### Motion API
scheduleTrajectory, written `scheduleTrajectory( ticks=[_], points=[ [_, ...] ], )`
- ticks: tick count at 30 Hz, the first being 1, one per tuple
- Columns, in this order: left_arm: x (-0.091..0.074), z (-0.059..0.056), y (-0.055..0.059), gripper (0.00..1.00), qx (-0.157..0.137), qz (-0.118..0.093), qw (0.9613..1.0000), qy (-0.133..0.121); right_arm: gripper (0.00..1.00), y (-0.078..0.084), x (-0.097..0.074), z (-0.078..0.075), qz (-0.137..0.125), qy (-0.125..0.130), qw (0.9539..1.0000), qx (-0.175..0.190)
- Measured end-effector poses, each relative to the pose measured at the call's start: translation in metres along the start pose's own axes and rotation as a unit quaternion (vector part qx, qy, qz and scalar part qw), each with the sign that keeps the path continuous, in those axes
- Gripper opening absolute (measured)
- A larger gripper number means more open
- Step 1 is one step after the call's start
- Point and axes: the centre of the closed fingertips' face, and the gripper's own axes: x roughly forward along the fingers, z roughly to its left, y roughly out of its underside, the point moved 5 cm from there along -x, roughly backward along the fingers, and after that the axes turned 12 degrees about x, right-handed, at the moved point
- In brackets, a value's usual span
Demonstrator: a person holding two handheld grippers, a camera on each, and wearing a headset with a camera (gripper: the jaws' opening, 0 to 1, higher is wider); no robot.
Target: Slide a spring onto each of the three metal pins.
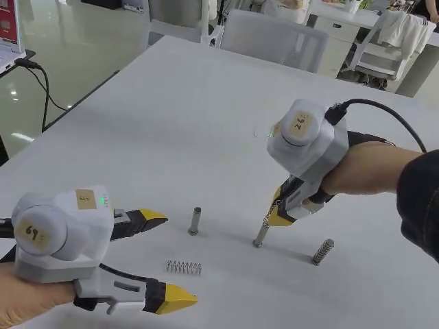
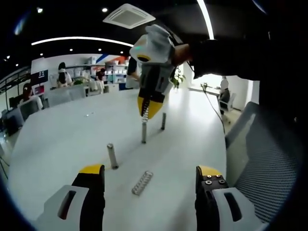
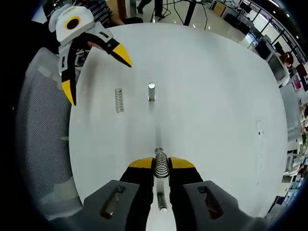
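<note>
Right gripper [image 3: 161, 163] clenched on the held spring [image 3: 161, 169] at the middle pin [image 1: 260, 236]; left gripper [image 2: 150, 172] spread wide around the loose spring [image 2: 142, 182].

In the right gripper view the held spring stands lengthwise between the closed yellow tips, its far end meeting the top of the middle pin; whether it has gone over the pin I cannot tell; the loose spring lies flat on the white table [image 1: 206, 123] between the left gripper's parted jaws, touching neither; the bare pin [image 2: 112, 155] stands just beyond it; the third pin [image 1: 316, 261], on the far side of the middle pin, wears the fitted spring [image 1: 325, 248]; a round sticker on the left gripper reads "69", one on the right gripper "24"; a smaller tan sticker by the left gripper's green light is too small to read.
</note>
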Motion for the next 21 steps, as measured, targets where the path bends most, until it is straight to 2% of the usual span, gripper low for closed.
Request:
scheduleTrajectory(
  ticks=[9,21],
  points=[
    [0.000,0.002,-0.001,0.73,-0.001,0.000,1.0000,-0.002,0.09,-0.001,0.003,0.000,0.004,-0.001,1.0000,-0.001],
    [-0.002,0.001,0.001,0.71,-0.001,0.004,1.0000,-0.002,0.09,0.002,0.018,-0.001,0.013,-0.011,0.9998,0.006]
  ],
)
